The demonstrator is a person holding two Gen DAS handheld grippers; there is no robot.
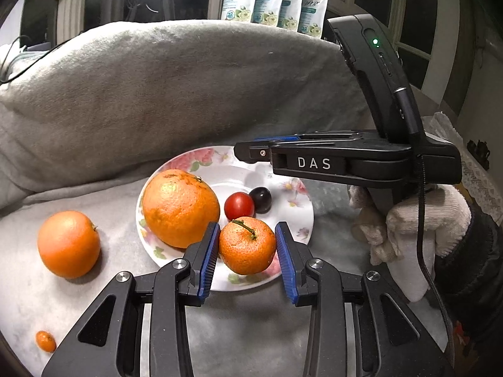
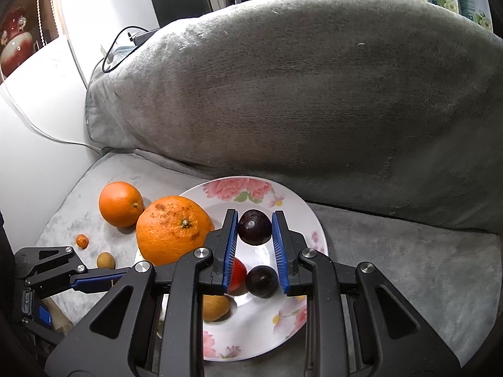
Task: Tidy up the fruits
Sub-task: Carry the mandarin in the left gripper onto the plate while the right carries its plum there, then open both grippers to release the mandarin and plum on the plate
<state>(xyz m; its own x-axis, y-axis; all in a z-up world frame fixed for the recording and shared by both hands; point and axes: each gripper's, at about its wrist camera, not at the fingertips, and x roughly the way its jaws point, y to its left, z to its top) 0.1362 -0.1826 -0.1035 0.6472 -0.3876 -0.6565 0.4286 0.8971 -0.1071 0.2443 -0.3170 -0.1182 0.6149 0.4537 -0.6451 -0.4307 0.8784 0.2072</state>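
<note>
**Four fruits on one plate, four still off it**

Counted across both views: two oranges, two plums, one mandarin, one tomato, one kumquat, one small tan fruit, one flowered plate (image 2: pixel 314 220).

On the plate: large orange (image 1: pixel 180 209) at the left rim, tomato (image 1: pixel 239 205) and second plum (image 1: pixel 261 199) touching near the middle, mandarin (image 1: pixel 246 246) over the near rim.

Left gripper (image 1: pixel 246 229): parted about a mandarin's width, blue pads pressed to both sides of the mandarin.

Right gripper (image 2: pixel 254 216): narrowly parted above the plate, pads closed against the held plum (image 2: pixel 254 226).

Off the plate, on the grey blanket (image 2: pixel 408 267): smaller orange (image 2: pixel 121 204) just beside the large orange, kumquat (image 2: pixel 82 241) and small tan fruit (image 2: pixel 106 260) nearer the camera, apart from each other.
</note>
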